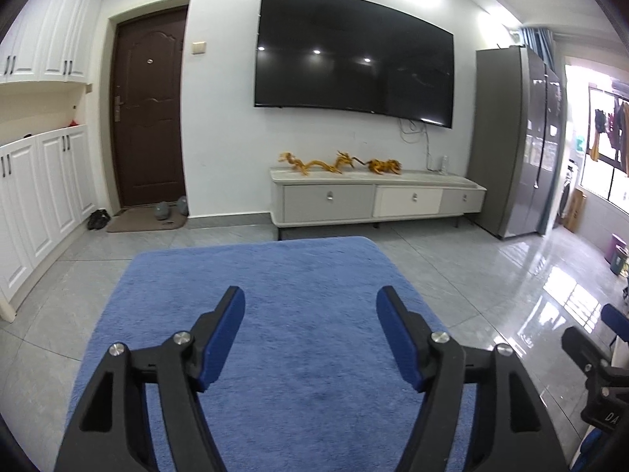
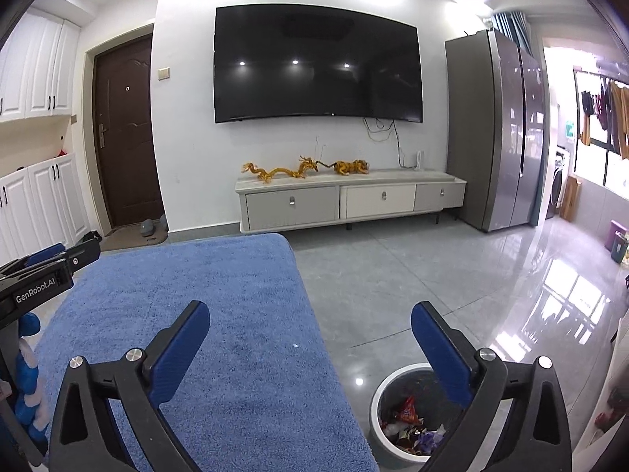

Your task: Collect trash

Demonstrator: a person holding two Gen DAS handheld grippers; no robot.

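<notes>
Both claws, left claw (image 1: pixel 310 306) and right claw (image 2: pixel 310 320), gape empty over the blue rug (image 2: pixel 220 314); wrappers already fill the near-right bin (image 2: pixel 379 393), so a careless swing could tip it.

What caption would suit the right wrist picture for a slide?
Open right claw hangs empty over a blue rug, beside a white trash bin holding crumpled wrappers.

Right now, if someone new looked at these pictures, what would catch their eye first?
The big black TV on the far wall, with golden dragon figurines on the cabinet beneath. Nearer, a blue rug covers the floor, and a bin holding colourful wrappers stands beside its right edge.
</notes>
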